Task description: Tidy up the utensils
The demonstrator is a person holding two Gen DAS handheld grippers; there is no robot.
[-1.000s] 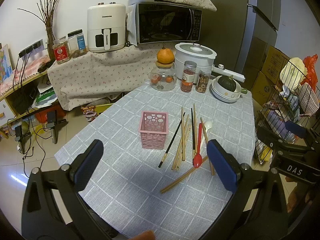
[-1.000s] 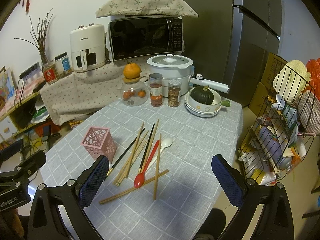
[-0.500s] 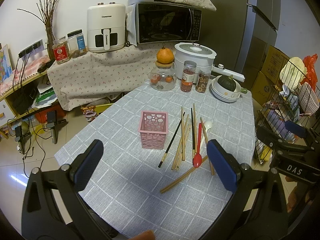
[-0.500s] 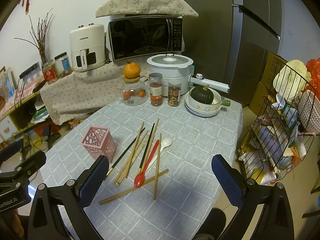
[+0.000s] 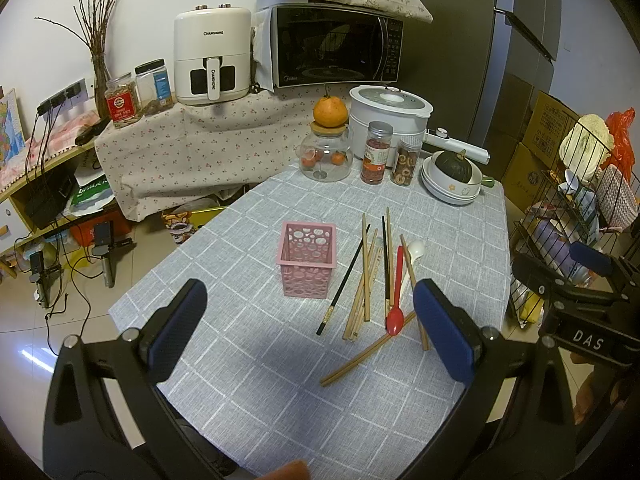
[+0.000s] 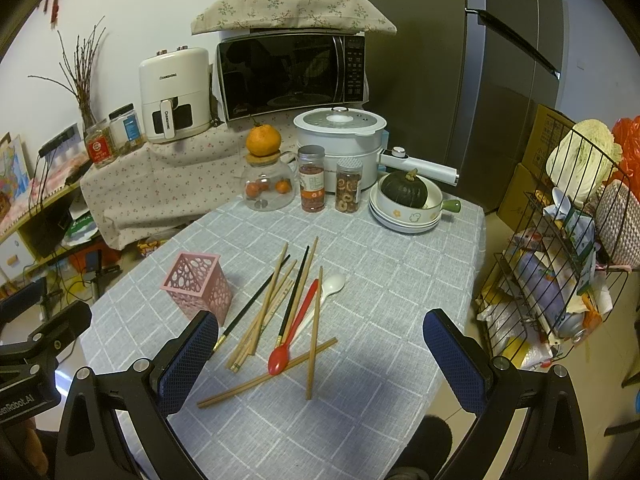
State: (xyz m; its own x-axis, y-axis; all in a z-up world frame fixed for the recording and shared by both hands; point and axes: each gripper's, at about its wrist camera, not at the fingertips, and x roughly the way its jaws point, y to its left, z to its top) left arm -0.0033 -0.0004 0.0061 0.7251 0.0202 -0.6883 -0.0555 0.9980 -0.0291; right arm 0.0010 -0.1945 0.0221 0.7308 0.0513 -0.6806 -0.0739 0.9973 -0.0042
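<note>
Hovering above the near end of the table [image 5: 248, 408], the left gripper [image 5: 308, 328] is seen spread wide — nothing is held between its blue pads [image 5: 444, 332] and nothing is touched. The right gripper [image 6: 320, 364] is likewise held fully apart over the grey checked cloth, empty, no contact.

The pink holder [image 5: 307, 258] is found ahead of the left gripper, between its two fingers in view, upright and with nothing inside. From the right gripper it is seen ahead and to the left, just beyond the left finger tip [image 6: 188, 356].

The loose utensils are laid ahead of both claws, beside the holder on its right: wooden chopsticks [image 6: 272, 304] in a rough bundle, black chopsticks [image 6: 294, 292] among them, a red spoon [image 6: 292, 332] with bowl toward the grippers, a white spoon [image 6: 330, 286] partly under it. One wooden stick [image 6: 268, 376] is crossed over by another nearest the right gripper — between its fingers, not touched.
</note>
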